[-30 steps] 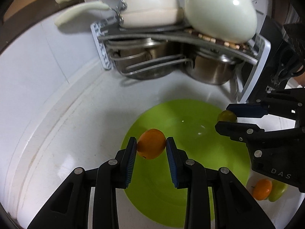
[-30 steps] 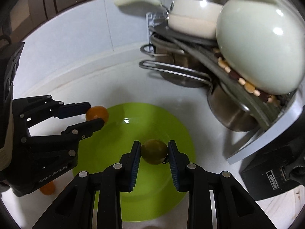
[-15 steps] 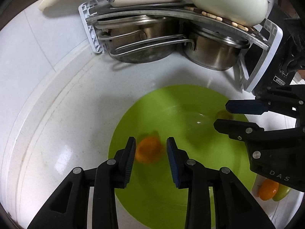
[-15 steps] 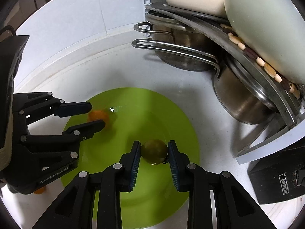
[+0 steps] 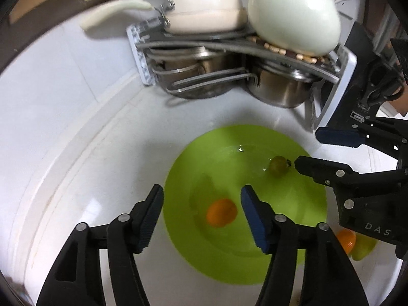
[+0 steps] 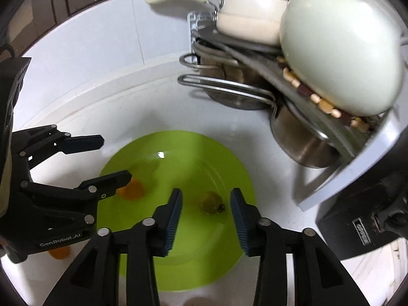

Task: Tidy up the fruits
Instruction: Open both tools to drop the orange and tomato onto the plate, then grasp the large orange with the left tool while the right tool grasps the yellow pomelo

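Fingers: you had both pairs spread wide and empty; your left gripper (image 5: 201, 214) hung over the orange fruit, your right gripper (image 6: 206, 219) over the greenish one.
Counter: your white counter (image 5: 89, 153) carried everything, with a pot rack (image 5: 229, 48) at the back.
Rack load: you had steel pots (image 5: 278, 89) below, and cream pans (image 5: 204, 12) and a pale kettle (image 5: 293, 17) on top.
Plate: your lime-green plate (image 5: 293, 229) lay flat just before the rack.
Orange fruit: your small orange fruit (image 5: 221, 215) sat loose on the plate, between your left fingers but untouched.
Green fruit: your greenish-brown stemmed fruit (image 6: 210, 202) sat on the plate, apart from the orange one.
Strays: you had an orange fruit (image 5: 345, 238) and a yellow-green fruit (image 5: 363, 247) off the plate, touching.
Handling: you were likely dealing with light, round, smooth fruit that rolls and bruises; take each across its widest middle, gently.
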`<state>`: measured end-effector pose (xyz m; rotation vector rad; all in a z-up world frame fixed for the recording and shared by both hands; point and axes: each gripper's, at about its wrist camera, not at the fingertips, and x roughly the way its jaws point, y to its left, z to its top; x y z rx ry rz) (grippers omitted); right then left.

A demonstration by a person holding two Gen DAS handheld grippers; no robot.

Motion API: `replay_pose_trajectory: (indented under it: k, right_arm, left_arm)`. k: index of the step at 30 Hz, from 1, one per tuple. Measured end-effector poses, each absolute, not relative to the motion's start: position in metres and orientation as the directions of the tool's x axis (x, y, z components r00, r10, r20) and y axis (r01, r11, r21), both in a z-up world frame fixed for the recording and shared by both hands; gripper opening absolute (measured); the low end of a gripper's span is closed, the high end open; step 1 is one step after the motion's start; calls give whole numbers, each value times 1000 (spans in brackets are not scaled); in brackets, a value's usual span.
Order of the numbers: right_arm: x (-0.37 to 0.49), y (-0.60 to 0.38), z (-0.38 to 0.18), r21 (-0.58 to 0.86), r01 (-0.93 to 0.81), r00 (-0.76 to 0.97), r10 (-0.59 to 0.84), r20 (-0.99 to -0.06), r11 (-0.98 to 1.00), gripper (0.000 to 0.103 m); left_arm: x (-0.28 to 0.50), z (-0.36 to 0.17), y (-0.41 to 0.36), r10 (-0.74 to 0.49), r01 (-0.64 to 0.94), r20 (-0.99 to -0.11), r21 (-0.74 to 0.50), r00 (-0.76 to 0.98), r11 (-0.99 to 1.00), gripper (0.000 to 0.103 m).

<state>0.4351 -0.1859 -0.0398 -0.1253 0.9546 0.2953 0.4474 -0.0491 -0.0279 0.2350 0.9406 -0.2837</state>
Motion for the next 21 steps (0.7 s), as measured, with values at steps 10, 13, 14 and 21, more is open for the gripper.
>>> replay_pose_trajectory:
  k: [10, 13, 14, 21]
  right_arm:
    - [376, -179, 6, -40, -281, 665, 165, -728, 959, 68]
    - [359, -174, 17, -45, -285, 691, 172, -702, 958, 70]
    - [353, -172, 21, -47, -286, 698, 175, -695, 957, 71]
    - [318, -159, 34, -27, -302, 724, 211, -657, 953, 76]
  left_arm:
    - [381, 20, -15, -93, 263, -730, 122, 678, 957, 89]
    - [362, 34, -4, -88, 242, -704, 123, 705, 962, 92]
    - [356, 37, -1, -85, 237, -697, 124, 712, 963, 93]
    - [314, 52, 20, -72, 211, -656, 135, 752, 968, 98]
